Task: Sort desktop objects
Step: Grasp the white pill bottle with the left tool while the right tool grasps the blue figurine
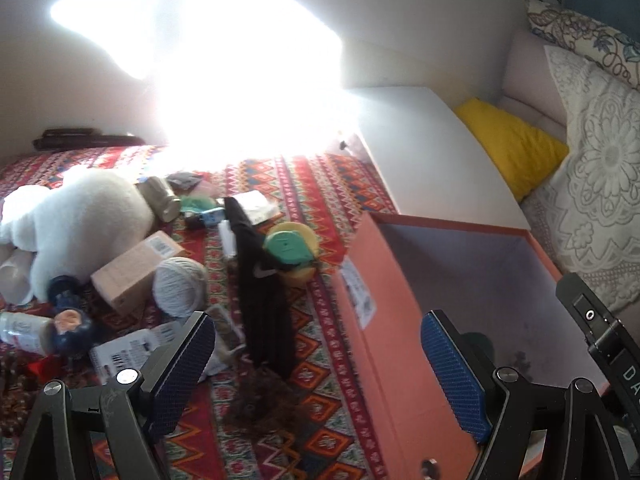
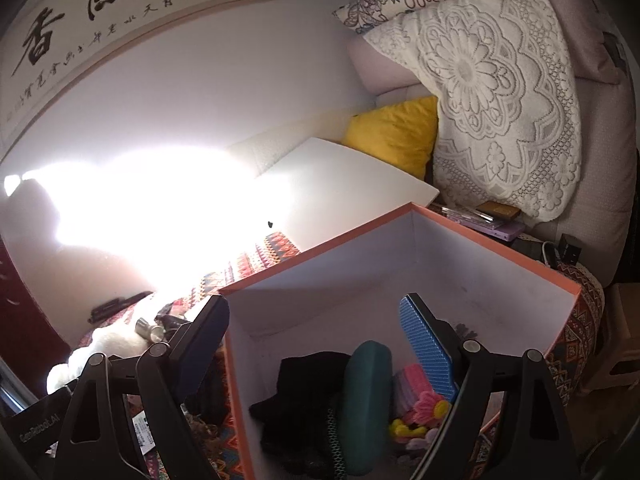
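My left gripper (image 1: pixel 322 370) is open and empty. It straddles the near left wall of the orange box (image 1: pixel 372 344): one finger over the patterned cloth, the other over the box's inside. On the cloth lie a black cap (image 1: pixel 260 284), a green and yellow round thing (image 1: pixel 290 246), a white yarn ball (image 1: pixel 180 286), a cardboard carton (image 1: pixel 132 268), a small doll (image 1: pixel 68 322) and a white plush toy (image 1: pixel 80 216). My right gripper (image 2: pixel 316 344) is open with nothing between its fingers, above the orange box (image 2: pixel 500 256). Inside lie a black cloth (image 2: pixel 304 380), a teal case (image 2: pixel 366 396) and pink and yellow toys (image 2: pixel 420 404).
A white board (image 1: pixel 432 152) lies behind the box. A yellow cushion (image 1: pixel 512 144) and a lace cushion (image 1: pixel 600 168) lean at the right. Strong glare hides the far middle of the table. A metal cup (image 1: pixel 160 200) and a bottle (image 1: pixel 24 332) lie at the left.
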Action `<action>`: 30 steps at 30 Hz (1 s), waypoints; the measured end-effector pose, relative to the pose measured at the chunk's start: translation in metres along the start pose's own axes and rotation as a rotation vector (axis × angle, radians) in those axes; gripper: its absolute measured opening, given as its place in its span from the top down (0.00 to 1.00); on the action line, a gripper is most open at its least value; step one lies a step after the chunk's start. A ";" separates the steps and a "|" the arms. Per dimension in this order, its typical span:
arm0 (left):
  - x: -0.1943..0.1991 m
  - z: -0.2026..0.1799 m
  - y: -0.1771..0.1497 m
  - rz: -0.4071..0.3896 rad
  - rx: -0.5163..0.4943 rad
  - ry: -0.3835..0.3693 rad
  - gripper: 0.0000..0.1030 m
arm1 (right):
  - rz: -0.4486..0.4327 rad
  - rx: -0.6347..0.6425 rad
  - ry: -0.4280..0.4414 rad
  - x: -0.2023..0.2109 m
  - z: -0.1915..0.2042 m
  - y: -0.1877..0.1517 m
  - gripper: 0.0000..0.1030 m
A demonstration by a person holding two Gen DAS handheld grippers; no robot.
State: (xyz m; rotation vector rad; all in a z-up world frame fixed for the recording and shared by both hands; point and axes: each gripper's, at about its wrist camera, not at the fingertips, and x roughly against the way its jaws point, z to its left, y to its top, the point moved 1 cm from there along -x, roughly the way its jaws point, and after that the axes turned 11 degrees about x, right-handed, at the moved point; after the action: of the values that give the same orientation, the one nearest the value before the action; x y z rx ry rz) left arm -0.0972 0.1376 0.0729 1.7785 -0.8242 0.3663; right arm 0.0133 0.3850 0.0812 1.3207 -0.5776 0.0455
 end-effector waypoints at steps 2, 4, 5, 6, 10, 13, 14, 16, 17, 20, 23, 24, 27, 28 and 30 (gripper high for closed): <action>0.011 0.027 0.001 -0.025 0.003 0.050 0.14 | -0.003 0.030 0.021 0.001 0.021 -0.002 0.13; 0.021 0.057 0.000 -0.044 0.011 0.104 0.13 | -0.002 0.060 0.053 0.002 0.045 -0.005 0.12; 0.026 0.072 0.000 -0.052 0.018 0.132 0.12 | 0.001 0.075 0.071 0.001 0.057 -0.007 0.12; 0.029 0.090 -0.001 -0.054 0.031 0.159 0.12 | 0.007 0.090 0.090 0.001 0.070 -0.010 0.12; 0.033 0.158 -0.007 -0.037 0.070 0.279 0.12 | 0.033 0.191 0.169 -0.003 0.129 -0.026 0.12; 0.027 0.201 -0.014 0.004 0.074 0.335 0.12 | 0.094 0.267 0.257 -0.013 0.173 -0.045 0.12; 0.021 0.212 -0.015 0.018 0.073 0.344 0.12 | 0.120 0.288 0.289 -0.016 0.187 -0.052 0.12; 0.009 0.233 -0.016 0.047 0.078 0.368 0.12 | 0.184 0.312 0.325 -0.027 0.207 -0.065 0.12; 0.001 0.243 -0.016 0.066 0.090 0.376 0.12 | 0.205 0.335 0.329 -0.030 0.216 -0.072 0.12; -0.024 0.263 -0.013 0.136 0.142 0.343 0.12 | 0.240 0.412 0.329 -0.040 0.239 -0.088 0.12; -0.048 0.271 -0.009 0.190 0.148 0.330 0.12 | 0.298 0.431 0.364 -0.058 0.251 -0.098 0.12; -0.056 0.271 -0.006 0.206 0.143 0.318 0.12 | 0.321 0.433 0.377 -0.065 0.255 -0.101 0.12; -0.075 0.271 0.000 0.238 0.132 0.293 0.12 | 0.380 0.476 0.409 -0.087 0.270 -0.110 0.12; -0.080 0.270 0.002 0.242 0.127 0.291 0.12 | 0.397 0.495 0.418 -0.094 0.276 -0.113 0.12; -0.089 0.270 0.003 0.251 0.114 0.302 0.12 | 0.430 0.530 0.444 -0.107 0.290 -0.118 0.12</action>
State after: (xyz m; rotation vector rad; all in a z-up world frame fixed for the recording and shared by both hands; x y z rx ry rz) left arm -0.2017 -0.0803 -0.0777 1.6716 -0.8223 0.8399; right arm -0.1456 0.1177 -0.0325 1.6053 -0.4702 0.8742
